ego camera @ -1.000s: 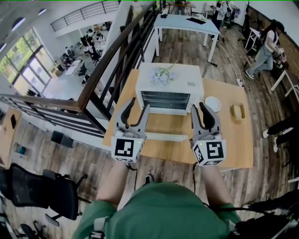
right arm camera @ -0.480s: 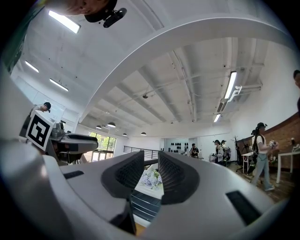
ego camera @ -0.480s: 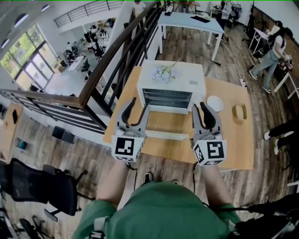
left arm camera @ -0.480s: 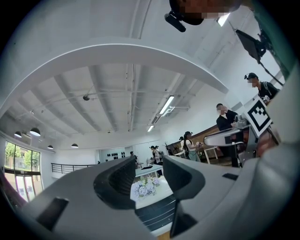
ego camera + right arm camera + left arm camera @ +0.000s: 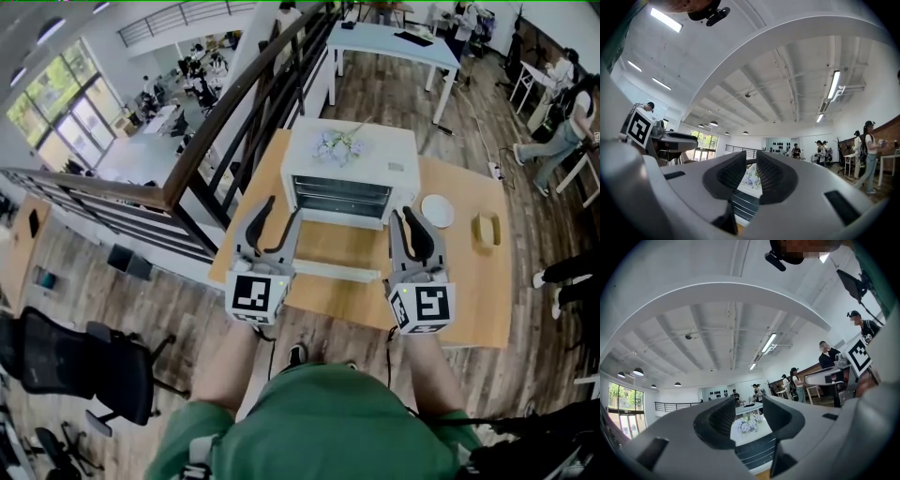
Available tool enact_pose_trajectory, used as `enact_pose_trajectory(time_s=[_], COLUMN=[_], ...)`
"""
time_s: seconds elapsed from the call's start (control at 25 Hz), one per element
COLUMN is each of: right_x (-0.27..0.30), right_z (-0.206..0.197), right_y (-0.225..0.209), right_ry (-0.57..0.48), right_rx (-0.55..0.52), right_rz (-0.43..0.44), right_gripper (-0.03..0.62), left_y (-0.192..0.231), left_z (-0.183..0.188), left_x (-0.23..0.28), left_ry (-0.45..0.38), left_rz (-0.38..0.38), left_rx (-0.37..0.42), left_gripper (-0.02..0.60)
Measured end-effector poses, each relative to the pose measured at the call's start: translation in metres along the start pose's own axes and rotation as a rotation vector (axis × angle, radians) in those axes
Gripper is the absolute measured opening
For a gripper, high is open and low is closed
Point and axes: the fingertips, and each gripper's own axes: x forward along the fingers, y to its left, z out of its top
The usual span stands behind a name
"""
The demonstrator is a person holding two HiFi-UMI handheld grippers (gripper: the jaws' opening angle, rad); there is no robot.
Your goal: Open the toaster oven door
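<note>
White toaster oven [image 5: 349, 195] is sitting on the tabletop [image 5: 469, 281], ahead of both grippers. The left gripper [image 5: 279, 208] is holding its jaws wide apart, empty. The right gripper [image 5: 401, 213] is holding its jaws narrowly apart on nothing; they have just been closing.

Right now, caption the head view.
Left gripper and right gripper hover empty before the open toaster oven; the right's jaws have just been closing.

— What does the toaster oven [image 5: 349, 173] look like it is made of?
— White painted metal, smooth, with a slight sheen.
— And the table [image 5: 469, 291]?
— Pale wood, matt and even. The floor [image 5: 380, 94] is darker wood in planks, streaked and grainy.
— The plate [image 5: 437, 210]?
— White and glossy. The shirt [image 5: 319, 422] is green cloth, soft and matt.
</note>
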Motion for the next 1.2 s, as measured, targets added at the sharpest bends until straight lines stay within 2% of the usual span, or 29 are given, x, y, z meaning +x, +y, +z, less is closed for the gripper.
enact_pose_trajectory(time_s=[0.24,0.8,1.2], right_x=[0.007,0.022,0.043], right_z=[-0.001,0.003,0.004], right_y=[0.005,0.012,0.043], right_ry=[-0.002,0.003,0.011], right_rx=[-0.012,-0.04,-0.063], right_rz=[0.021,-0.003,0.0], right_gripper=[0.077,0.077,0.077], left_y=[0.005,0.023,0.051], left_z=[-0.007,-0.019,-0.03], left_x=[0.003,0.01,0.003], left_ry=[0.013,0.011,0.0], left_rz=[0.002,-0.013,-0.027], left_rx=[-0.002,-0.029,-0.039], left_gripper=[0.181,0.181,0.181])
